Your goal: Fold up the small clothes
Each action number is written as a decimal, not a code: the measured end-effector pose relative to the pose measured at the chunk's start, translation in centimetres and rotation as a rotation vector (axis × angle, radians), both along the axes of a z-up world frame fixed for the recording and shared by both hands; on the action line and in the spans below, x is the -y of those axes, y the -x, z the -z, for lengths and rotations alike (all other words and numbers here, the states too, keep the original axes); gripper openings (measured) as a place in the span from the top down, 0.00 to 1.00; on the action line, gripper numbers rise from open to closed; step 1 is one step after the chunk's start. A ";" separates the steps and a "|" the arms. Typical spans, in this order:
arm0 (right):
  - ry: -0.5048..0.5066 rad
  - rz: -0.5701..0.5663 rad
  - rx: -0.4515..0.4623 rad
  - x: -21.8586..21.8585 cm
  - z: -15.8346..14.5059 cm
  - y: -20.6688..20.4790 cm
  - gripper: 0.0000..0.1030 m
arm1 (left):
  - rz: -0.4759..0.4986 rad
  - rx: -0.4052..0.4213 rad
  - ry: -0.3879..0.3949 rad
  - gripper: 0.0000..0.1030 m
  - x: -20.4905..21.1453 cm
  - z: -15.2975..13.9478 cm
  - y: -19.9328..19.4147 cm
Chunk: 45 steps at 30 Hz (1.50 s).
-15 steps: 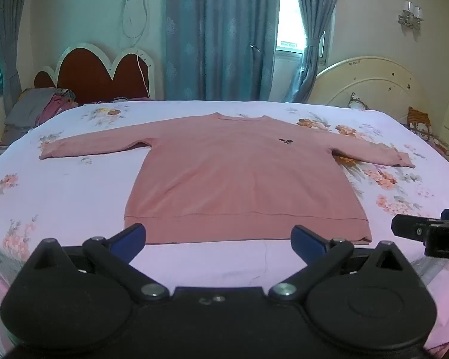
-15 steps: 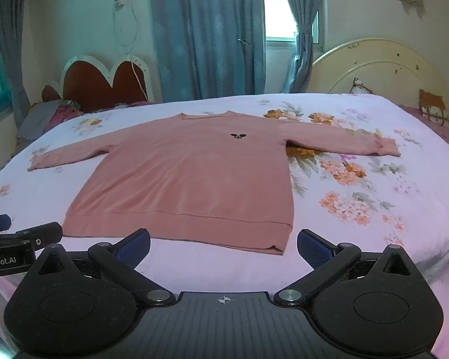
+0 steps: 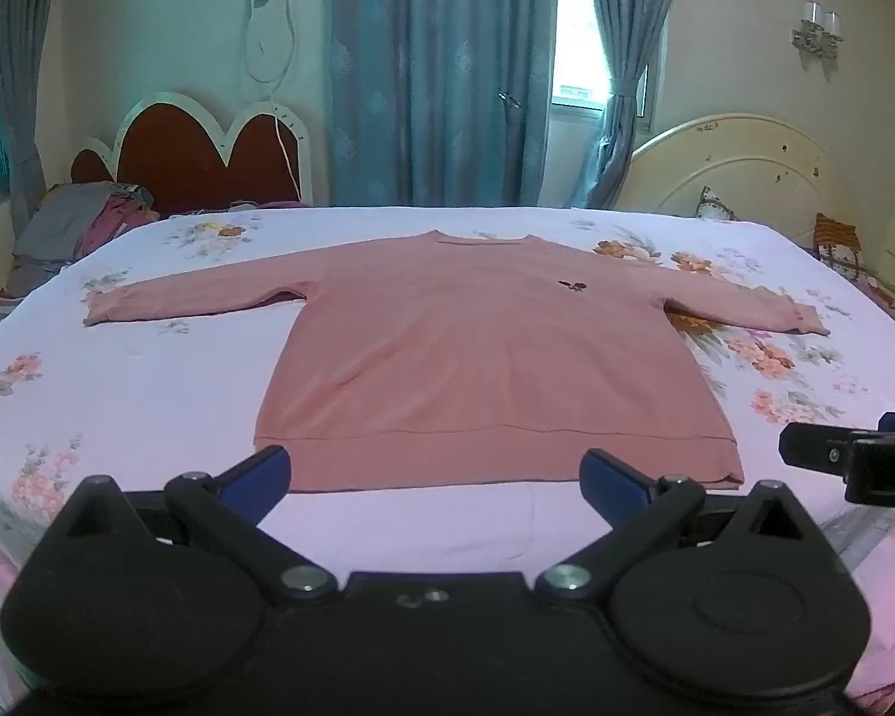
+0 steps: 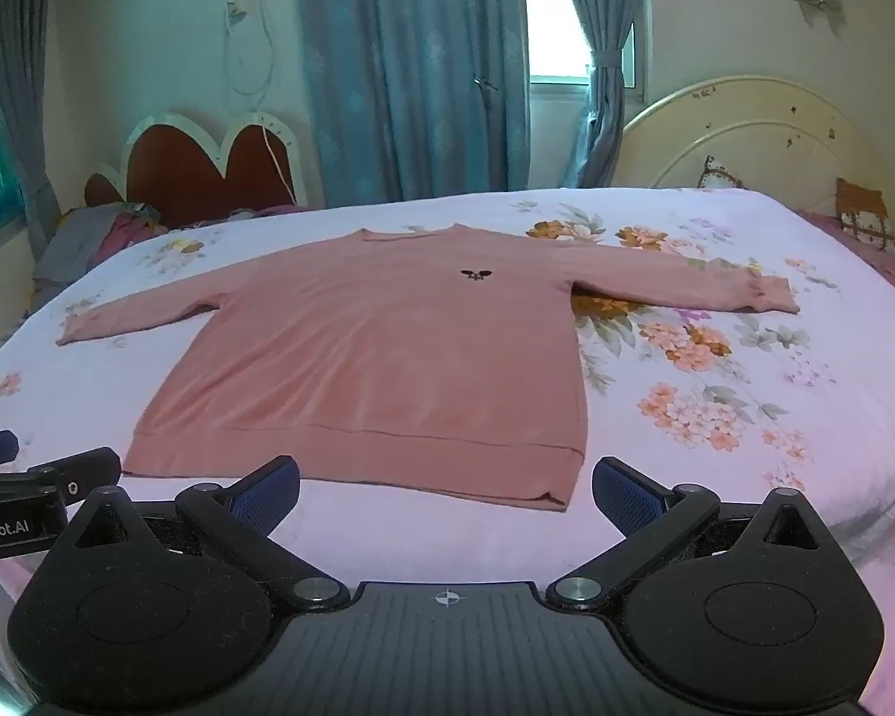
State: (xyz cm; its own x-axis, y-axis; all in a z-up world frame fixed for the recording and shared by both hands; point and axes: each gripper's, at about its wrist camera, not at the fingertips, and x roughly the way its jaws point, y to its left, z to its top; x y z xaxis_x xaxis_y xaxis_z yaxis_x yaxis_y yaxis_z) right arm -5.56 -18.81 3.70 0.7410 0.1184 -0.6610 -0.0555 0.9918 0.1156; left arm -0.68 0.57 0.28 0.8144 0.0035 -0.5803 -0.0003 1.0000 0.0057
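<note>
A pink long-sleeved sweater (image 3: 483, 358) (image 4: 382, 358) lies flat on the bed, front up, both sleeves spread sideways and a small dark emblem on the chest. Its hem faces me. My left gripper (image 3: 435, 477) hovers just short of the hem, wide open with nothing between its blue pads. In the right wrist view my right gripper (image 4: 447, 492) is also wide open and empty, near the hem's right corner. Each gripper shows at the edge of the other's view.
The floral bedsheet (image 3: 119, 382) (image 4: 716, 370) covers the whole bed. A pile of grey and pink cloth (image 3: 83, 227) lies at the far left by a heart-shaped headboard (image 3: 209, 155). A cream headboard (image 3: 740, 173) stands at the right. Blue curtains (image 3: 435, 71) hang behind.
</note>
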 end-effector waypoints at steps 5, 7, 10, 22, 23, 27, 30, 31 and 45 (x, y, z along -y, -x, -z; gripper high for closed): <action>0.002 0.003 0.005 0.0 -0.1 0.0 0.00 | -0.007 -0.001 -0.011 0.00 0.8 -0.3 -0.4; 0.003 0.005 0.006 0.1 -0.1 -0.1 0.00 | -0.009 -0.001 -0.013 0.00 0.9 -0.4 -0.3; 0.000 0.008 0.007 0.1 -0.2 -0.1 0.00 | -0.007 0.000 -0.012 0.00 0.8 -0.4 -0.3; -0.002 0.009 0.005 0.3 -0.1 -0.2 0.00 | -0.012 0.004 -0.012 0.00 0.4 -0.6 -0.4; -0.002 0.009 0.005 0.3 -0.1 -0.2 0.00 | -0.013 0.005 -0.014 0.00 0.6 -0.5 -0.5; -0.002 0.009 0.005 0.3 -0.1 -0.2 0.00 | -0.016 0.010 -0.015 0.00 0.5 -0.6 -0.4; -0.001 0.011 0.006 0.3 -0.2 -0.2 0.00 | -0.016 0.012 -0.015 0.00 0.7 -0.5 -0.3; -0.002 0.013 0.006 0.3 -0.2 -0.2 0.00 | -0.015 0.013 -0.016 0.00 0.7 -0.5 -0.3; 0.002 0.016 0.009 0.4 -0.2 -0.1 0.00 | -0.013 0.015 -0.014 0.00 0.7 -0.6 -0.4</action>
State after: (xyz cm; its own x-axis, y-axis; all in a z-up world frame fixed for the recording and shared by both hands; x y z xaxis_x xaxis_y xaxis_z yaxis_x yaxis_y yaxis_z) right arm -5.41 -19.19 3.94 0.7486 0.1049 -0.6547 -0.0405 0.9928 0.1128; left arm -0.29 -0.16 0.84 0.8231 0.0228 -0.5675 -0.0139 0.9997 0.0199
